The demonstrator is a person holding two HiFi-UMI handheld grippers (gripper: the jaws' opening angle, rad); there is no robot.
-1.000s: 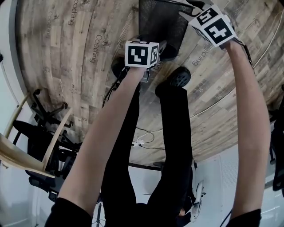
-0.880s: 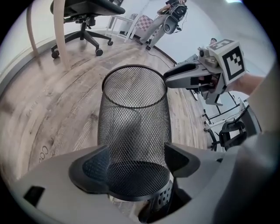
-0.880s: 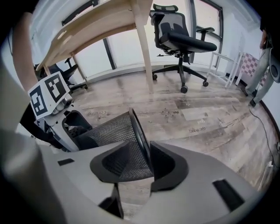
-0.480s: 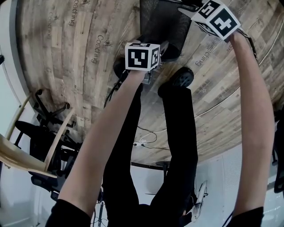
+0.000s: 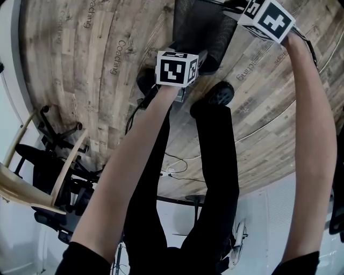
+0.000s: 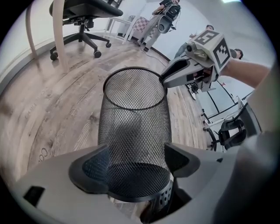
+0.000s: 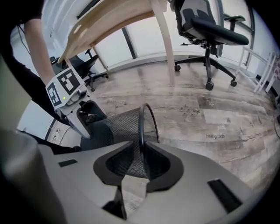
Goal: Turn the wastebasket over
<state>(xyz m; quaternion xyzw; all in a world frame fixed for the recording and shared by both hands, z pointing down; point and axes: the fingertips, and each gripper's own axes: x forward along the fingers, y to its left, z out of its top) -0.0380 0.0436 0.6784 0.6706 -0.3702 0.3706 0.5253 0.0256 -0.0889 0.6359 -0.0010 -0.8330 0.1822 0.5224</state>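
Note:
The black wire-mesh wastebasket (image 5: 198,27) shows at the top of the head view, just ahead of the person's shoes. My left gripper (image 5: 189,63) reaches to its closed bottom end. In the left gripper view the base (image 6: 136,131) sits between both pads, which touch its sides. My right gripper (image 5: 240,7) is at the open rim. In the right gripper view the rim wire and mesh wall (image 7: 141,131) run between the pads. The right jaws have just been closing and now pinch that wall. Each gripper appears in the other's view: right (image 6: 164,80), left (image 7: 86,124).
The person's black-trousered legs and shoes (image 5: 217,93) stand right behind the basket on the wood floor. An office chair (image 7: 211,31) and a wooden table (image 7: 113,16) stand beyond it. Another chair (image 5: 49,161) and cables (image 5: 172,171) are near the feet.
The right gripper has rolled and shifted slightly up and right in the head view. The left gripper's cube and the basket have shifted slightly right in that view.

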